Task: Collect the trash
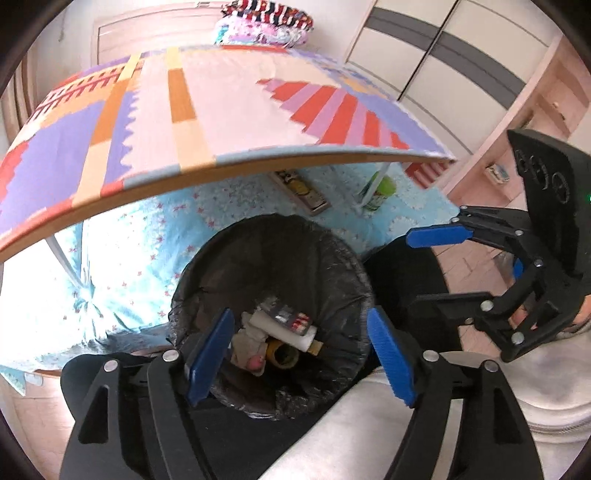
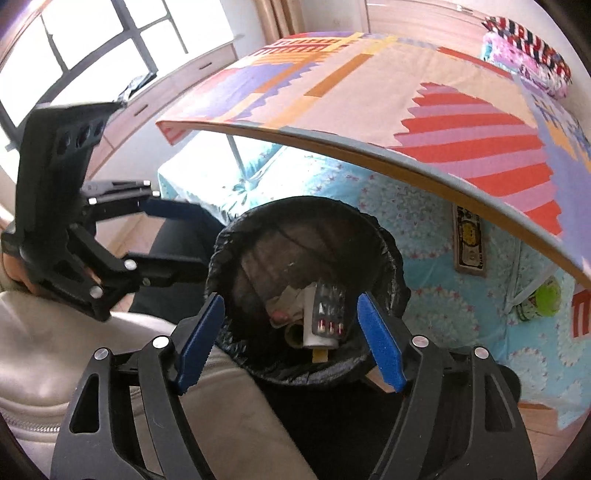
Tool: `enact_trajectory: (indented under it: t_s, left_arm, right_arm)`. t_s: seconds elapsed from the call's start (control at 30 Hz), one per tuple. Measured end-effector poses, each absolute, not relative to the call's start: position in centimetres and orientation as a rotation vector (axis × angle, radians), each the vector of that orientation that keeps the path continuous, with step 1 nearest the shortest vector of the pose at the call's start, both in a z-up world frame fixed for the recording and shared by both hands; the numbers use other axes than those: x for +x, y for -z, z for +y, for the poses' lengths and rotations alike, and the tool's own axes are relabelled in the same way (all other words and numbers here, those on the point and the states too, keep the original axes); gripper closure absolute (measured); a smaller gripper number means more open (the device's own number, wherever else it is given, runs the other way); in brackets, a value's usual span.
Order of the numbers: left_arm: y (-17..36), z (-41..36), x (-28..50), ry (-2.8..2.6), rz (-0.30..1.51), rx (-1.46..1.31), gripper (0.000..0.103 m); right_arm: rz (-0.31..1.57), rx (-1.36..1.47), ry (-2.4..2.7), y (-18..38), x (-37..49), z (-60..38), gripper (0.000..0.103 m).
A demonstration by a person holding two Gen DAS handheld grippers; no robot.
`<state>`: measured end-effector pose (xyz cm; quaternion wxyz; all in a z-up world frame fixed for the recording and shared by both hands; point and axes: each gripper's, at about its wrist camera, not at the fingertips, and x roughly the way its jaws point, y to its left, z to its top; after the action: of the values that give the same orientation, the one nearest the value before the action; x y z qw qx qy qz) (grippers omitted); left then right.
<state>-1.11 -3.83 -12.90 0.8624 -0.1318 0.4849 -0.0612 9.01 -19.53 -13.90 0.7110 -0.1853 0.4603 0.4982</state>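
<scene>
Trash (image 1: 284, 332) lies in the bin (image 1: 221, 266), both tongs released above it.

The bin, lined with a black bag, stands on the floor just in front of the desk (image 1: 221, 110), beside the person's dark trouser leg (image 1: 402, 280); inside lie a white roll, crumpled paper, a tape ring and a dark wrapper, heaped together at the bottom; the left tongs (image 1: 299, 354) hang over the near rim, blue pads apart, nothing between them but the view down into the bin; the right tongs (image 2: 291, 339) hover likewise over the bin, pads spread and empty; under the desk a blue mat (image 1: 147, 251) covers the floor, with a green bottle (image 1: 380, 190) and a flat box (image 1: 303, 192) on it; folded cloth (image 1: 266, 22) sits at the desk's far edge.
</scene>
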Motion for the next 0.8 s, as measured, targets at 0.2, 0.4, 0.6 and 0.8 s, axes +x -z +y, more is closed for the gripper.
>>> enact_trajectory:
  t_s: [0.2,0.4,0.6,0.8]
  left_arm:
    - [11.2,-4.0,-2.0,0.112,1.001,-0.248,0.022]
    - [10.3,-4.5,-2.5,0.118,1.0,-0.229,0.022]
    - [10.3,-5.0,-2.7,0.127,1.006,-0.221,0.022]
    - [10.3,-5.0,-2.7,0.127,0.998,-0.223,0.022]
  right_arm:
    - [1.012,-0.414,-1.131,12.0,7.7,-19.6,0.029]
    - [1.008,-0.419,-1.133,11.4,7.0,-20.0,0.029]
    - [1.016,-0.413,-1.131,11.5,6.9,-20.0,0.029]
    - [1.017,-0.41,-1.135,11.5,6.9,-20.0,0.029]
